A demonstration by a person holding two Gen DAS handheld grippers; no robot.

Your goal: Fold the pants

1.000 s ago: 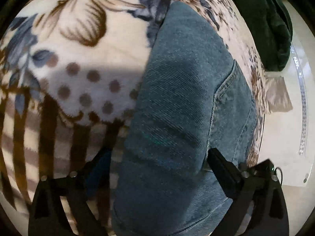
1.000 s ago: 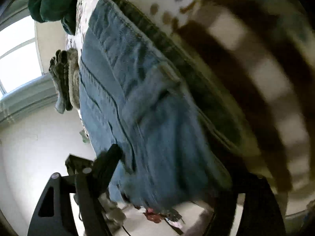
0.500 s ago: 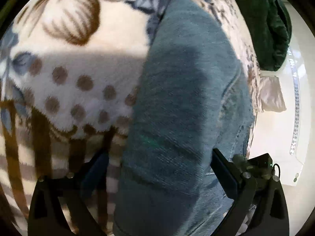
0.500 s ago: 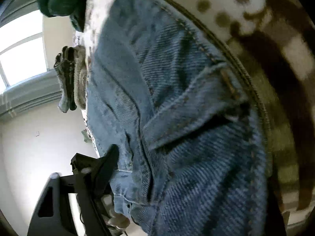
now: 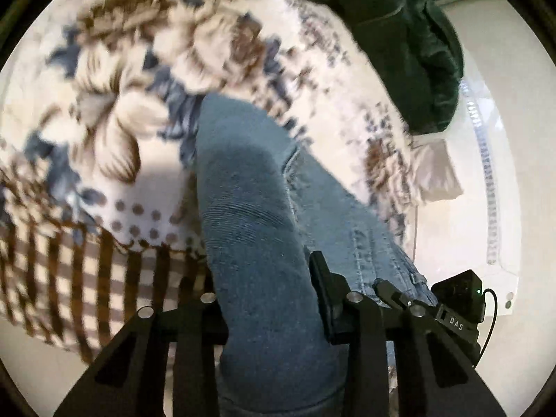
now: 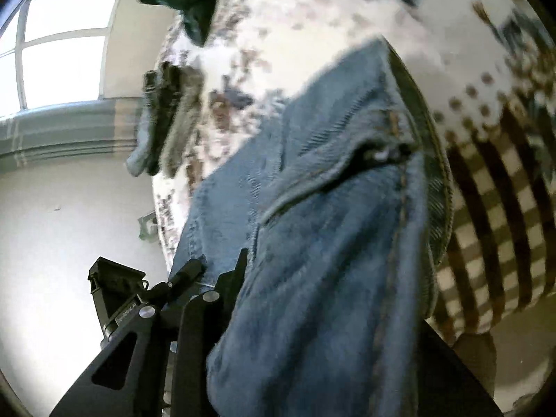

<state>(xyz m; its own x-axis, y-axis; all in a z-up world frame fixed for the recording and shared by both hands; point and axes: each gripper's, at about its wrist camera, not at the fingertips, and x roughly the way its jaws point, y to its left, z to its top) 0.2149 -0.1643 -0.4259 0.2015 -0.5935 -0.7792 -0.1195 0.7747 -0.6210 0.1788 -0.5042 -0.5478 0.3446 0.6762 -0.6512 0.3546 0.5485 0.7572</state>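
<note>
1. Since the earlier frames both tongs have pulled back from the bed and drawn their fingers in: a moment ago the jaws stood wide around loose denim, and more of the blanket and the room beyond it shows in both views.
2. The blanket point(image 5: 114, 146) is the largest thing here, cream with brown flowers, blue leaves, a band of dots and brown checks along its edge; it covers the bed under everything else.
3. The jeans point(image 5: 250, 215) lie across that blanket, near its checked edge, and run from mid-frame down into the tongs in both views; in the right wrist view the jeans point(image 6: 333, 243) show a seam and a gaping pocket opening.
4. A dark green garment point(image 5: 410, 45) sits heaped at the far side of the bed, well apart from the jeans.
5. The left tongs point(image 5: 267, 299) are clenched on a thick fold of the jeans, the denim filling the narrow gap between the fingers.
6. The right tongs point(image 6: 312, 299) grasp the jeans too (only the left finger point(image 6: 232, 278) is plain to see, pressed against the cloth; the other is hidden under denim).
7. A small pale cloth point(image 5: 438, 173) hangs off the bed's edge below the green heap.
</note>
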